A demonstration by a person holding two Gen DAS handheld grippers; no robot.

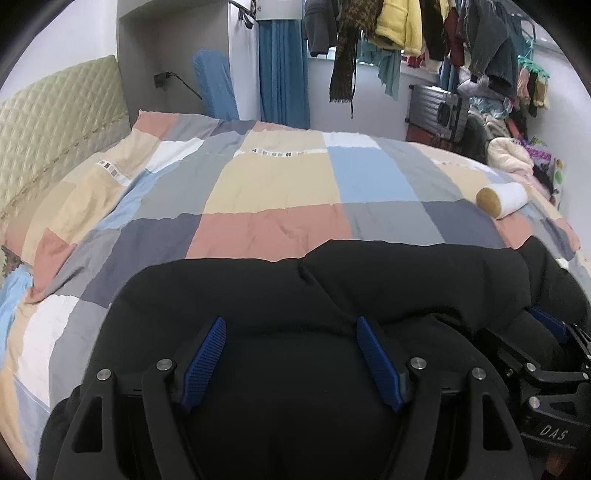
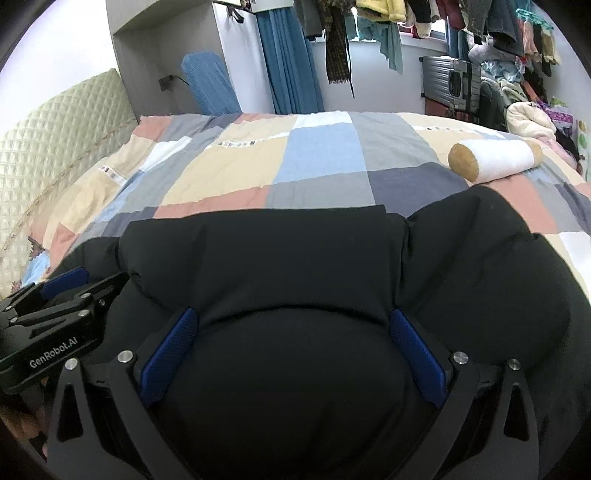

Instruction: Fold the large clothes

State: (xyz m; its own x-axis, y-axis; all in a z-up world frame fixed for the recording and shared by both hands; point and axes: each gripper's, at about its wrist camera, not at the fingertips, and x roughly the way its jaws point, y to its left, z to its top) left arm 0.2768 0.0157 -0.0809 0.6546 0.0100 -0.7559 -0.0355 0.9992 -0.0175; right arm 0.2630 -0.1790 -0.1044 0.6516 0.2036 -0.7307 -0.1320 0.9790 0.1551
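Observation:
A bulky black padded garment (image 1: 332,291) lies folded at the near edge of the bed and fills the lower part of both views (image 2: 295,258). My left gripper (image 1: 291,328) is open, its blue-padded fingers (image 1: 207,358) spread wide with the black fabric bulging between them. My right gripper (image 2: 291,317) is also open, its blue pads (image 2: 413,354) wide apart over the same garment. The right gripper shows at the right edge of the left wrist view (image 1: 546,332); the left gripper shows at the left edge of the right wrist view (image 2: 66,288). The two sit side by side.
The bed's patchwork quilt (image 1: 266,184) stretches ahead. A rolled white and tan cushion (image 1: 502,199) lies at its right side. A quilted headboard (image 1: 48,133) is on the left. Hanging clothes (image 1: 406,29), a suitcase (image 1: 439,107) and clothing piles (image 1: 517,147) stand behind.

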